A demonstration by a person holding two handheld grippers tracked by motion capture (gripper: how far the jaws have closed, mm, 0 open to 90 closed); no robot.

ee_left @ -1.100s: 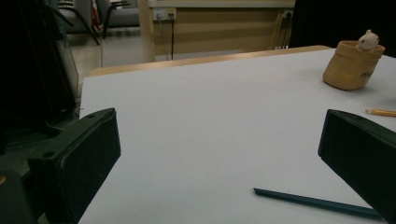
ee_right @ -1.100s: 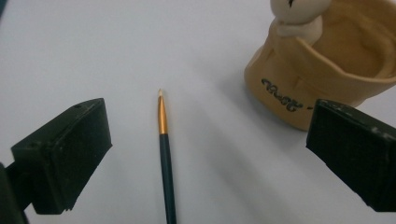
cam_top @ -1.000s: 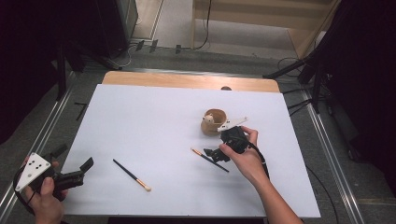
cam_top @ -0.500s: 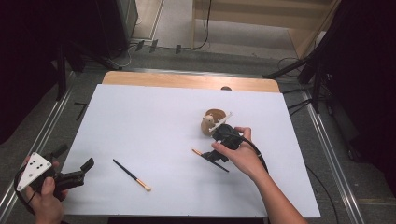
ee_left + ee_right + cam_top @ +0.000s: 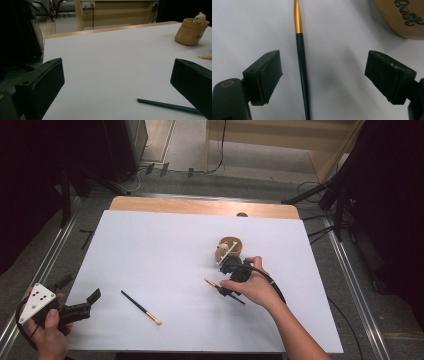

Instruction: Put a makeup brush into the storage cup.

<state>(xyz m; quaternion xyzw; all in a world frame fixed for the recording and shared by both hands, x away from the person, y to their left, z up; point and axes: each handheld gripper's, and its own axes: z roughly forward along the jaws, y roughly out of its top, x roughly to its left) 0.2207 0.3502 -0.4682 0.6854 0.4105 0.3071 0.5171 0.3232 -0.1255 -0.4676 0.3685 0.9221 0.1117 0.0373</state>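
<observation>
A dark-handled brush with a gold ferrule (image 5: 301, 65) lies on the white table sheet (image 5: 165, 250), just in front of a tan cup (image 5: 231, 248). My right gripper (image 5: 223, 289) points down over this brush (image 5: 212, 283). In the right gripper view the handle runs between the jaws of the right gripper (image 5: 323, 72), nearer the left pad, and neither pad touches it. The jaws have just been closing and still stand wide. At the near left edge my left gripper (image 5: 77, 290) is open and holds nothing. A second brush (image 5: 141, 307) lies to its right.
The tan cup (image 5: 190, 32) carries a small white figure on its rim, and its lettered wall (image 5: 402, 17) is close to the right jaw. In the left gripper view the second brush (image 5: 170, 106) lies by the right jaw. A wooden table edge (image 5: 200, 206) runs along the far side.
My right hand has shifted a little to the left and settled lower over the brush by the cup. The left hand and the second brush have not moved.
</observation>
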